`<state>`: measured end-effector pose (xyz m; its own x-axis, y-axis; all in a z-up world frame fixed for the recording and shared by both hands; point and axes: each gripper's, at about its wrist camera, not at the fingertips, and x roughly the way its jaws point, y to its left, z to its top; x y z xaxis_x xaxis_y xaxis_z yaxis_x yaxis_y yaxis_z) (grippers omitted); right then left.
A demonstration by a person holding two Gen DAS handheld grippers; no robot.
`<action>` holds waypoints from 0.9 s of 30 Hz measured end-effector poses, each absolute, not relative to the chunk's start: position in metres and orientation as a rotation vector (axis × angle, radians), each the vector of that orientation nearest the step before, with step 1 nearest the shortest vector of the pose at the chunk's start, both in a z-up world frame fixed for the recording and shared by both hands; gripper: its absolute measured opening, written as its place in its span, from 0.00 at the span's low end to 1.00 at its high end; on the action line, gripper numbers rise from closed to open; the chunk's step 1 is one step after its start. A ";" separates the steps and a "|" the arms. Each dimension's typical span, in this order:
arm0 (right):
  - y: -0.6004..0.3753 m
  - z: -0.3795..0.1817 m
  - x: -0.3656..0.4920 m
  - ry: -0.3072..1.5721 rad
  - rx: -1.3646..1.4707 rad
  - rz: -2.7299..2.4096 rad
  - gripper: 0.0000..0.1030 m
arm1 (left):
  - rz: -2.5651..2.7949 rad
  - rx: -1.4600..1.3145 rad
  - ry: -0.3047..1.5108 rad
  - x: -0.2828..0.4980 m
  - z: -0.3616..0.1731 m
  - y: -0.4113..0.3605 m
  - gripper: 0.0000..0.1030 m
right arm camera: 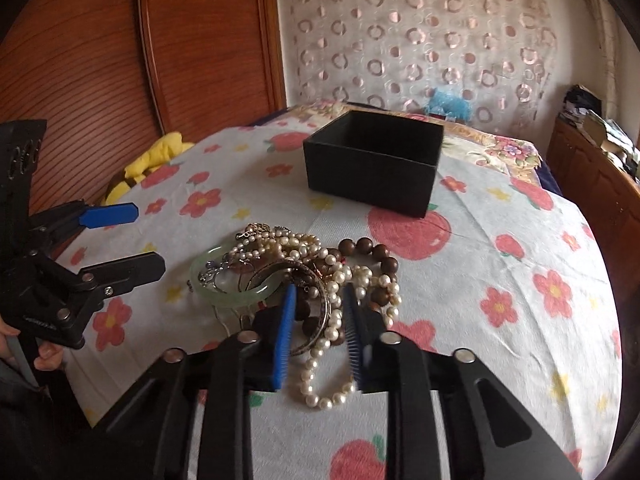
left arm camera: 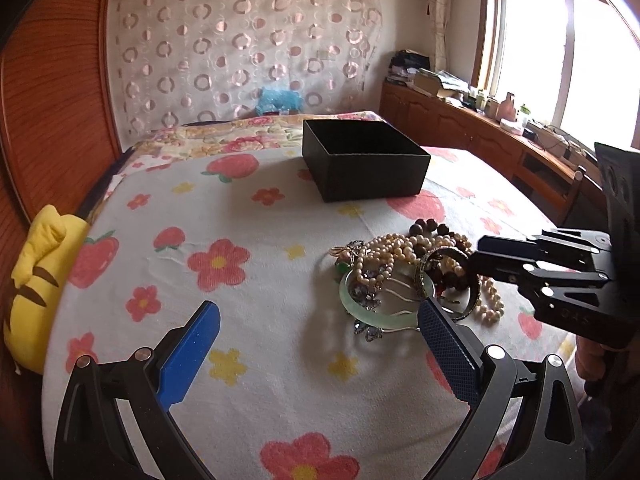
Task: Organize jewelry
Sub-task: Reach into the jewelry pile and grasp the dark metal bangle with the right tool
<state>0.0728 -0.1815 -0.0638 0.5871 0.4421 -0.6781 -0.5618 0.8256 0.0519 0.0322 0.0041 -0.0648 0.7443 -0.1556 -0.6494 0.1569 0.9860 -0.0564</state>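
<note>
Floral bedspread [right arm camera: 500, 248] fills both views; on it sits an open black box [right arm camera: 374, 160], apparently empty. Near it, all the jewelry [right arm camera: 304, 276] lies in one tangled heap — pearls, wooden beads, bangles. My right gripper [right arm camera: 320, 320] straddles the heap, fingers partly open, gripping nothing yet. My left gripper [left arm camera: 316, 344] hovers beside it, wide open. Sorting looks barely begun — everything remains.

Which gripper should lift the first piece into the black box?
Right. The right gripper already straddles the jewelry pile, likely around the metal bangle. The left gripper hangs open beside it.
</note>
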 end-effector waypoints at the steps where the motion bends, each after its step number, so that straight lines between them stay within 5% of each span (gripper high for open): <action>1: -0.180 -0.065 0.075 0.744 -0.184 0.591 0.18 | -0.170 0.003 0.713 0.033 -0.065 0.004 0.93; 7: -0.172 -0.071 0.082 0.772 -0.239 0.591 0.05 | -0.165 -0.004 0.725 0.034 -0.066 0.007 0.93; 27: -0.190 -0.037 0.067 0.668 -0.244 0.587 0.05 | -0.250 0.029 0.799 0.048 -0.080 -0.013 0.93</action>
